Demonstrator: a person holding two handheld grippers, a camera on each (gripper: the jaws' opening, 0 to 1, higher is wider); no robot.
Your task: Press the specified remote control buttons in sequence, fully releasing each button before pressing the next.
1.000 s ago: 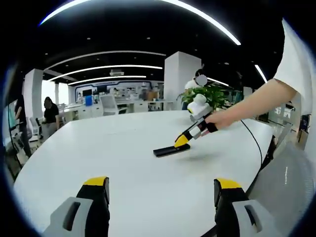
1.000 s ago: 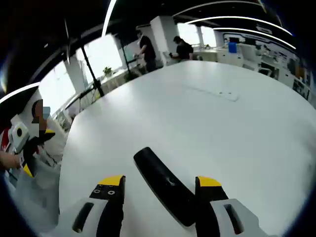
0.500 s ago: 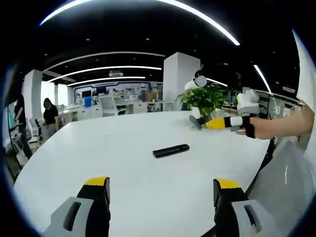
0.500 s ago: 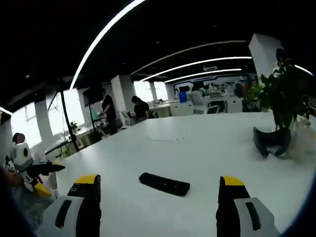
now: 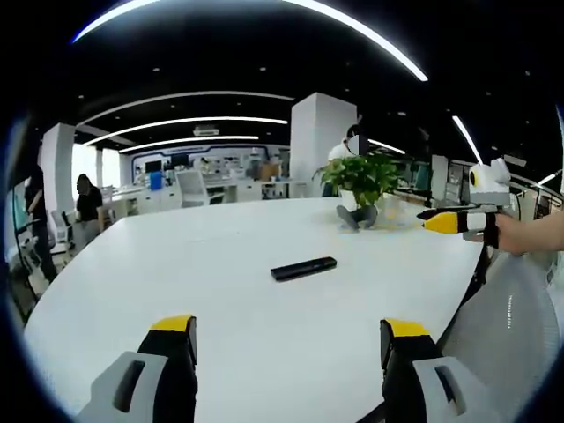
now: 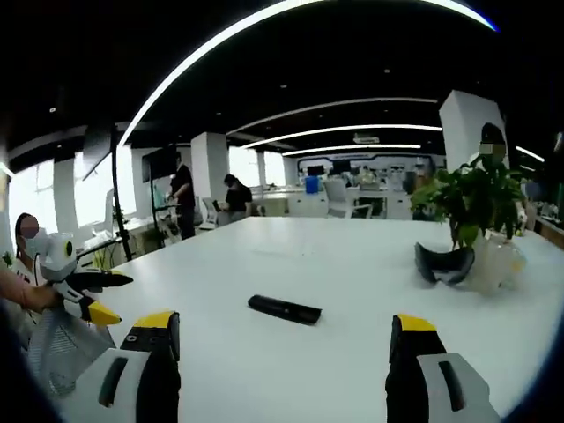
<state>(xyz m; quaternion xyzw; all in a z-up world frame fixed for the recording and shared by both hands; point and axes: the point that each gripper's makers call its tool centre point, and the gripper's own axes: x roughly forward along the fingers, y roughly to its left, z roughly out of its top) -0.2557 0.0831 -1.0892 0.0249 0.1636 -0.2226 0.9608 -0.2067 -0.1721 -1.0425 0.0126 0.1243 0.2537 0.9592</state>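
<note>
Both tools (image 5: 280, 339) off remote (image 5: 303, 268), buttons indistinct.

Black remote (image 5: 303, 268) on a white table (image 5: 220, 308).

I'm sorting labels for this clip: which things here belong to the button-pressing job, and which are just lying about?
Belongs to the job:
- slim black remote control lying flat on the white table
- left gripper, open
- right gripper, open

Just lying about:
- green potted plant
- dark curved headset-like thing beside the plant
</note>
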